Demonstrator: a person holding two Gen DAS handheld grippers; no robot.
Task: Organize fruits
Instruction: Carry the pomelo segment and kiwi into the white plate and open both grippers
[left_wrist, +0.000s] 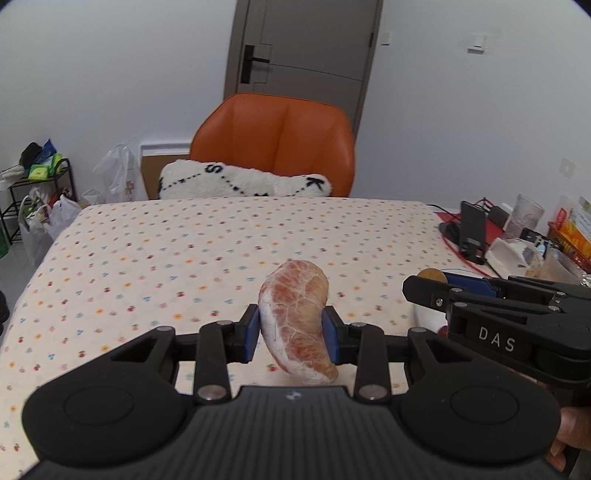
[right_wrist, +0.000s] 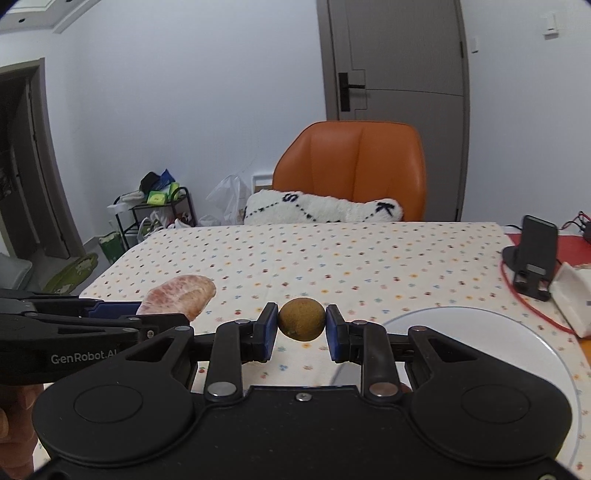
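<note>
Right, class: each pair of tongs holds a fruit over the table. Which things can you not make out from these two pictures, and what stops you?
- White plate: right wrist view, near part hidden behind the right tongs; in the left wrist view almost wholly hidden.
- Round brown fruit: left wrist view shows only a sliver behind the right tongs.
- Peeled citrus segment: right wrist view, lower part hidden by the left tongs.
- Clutter at the table's right: cut by the edge, too small to name.

Both wrist views low, toward chair (left_wrist: 275, 144).
</note>
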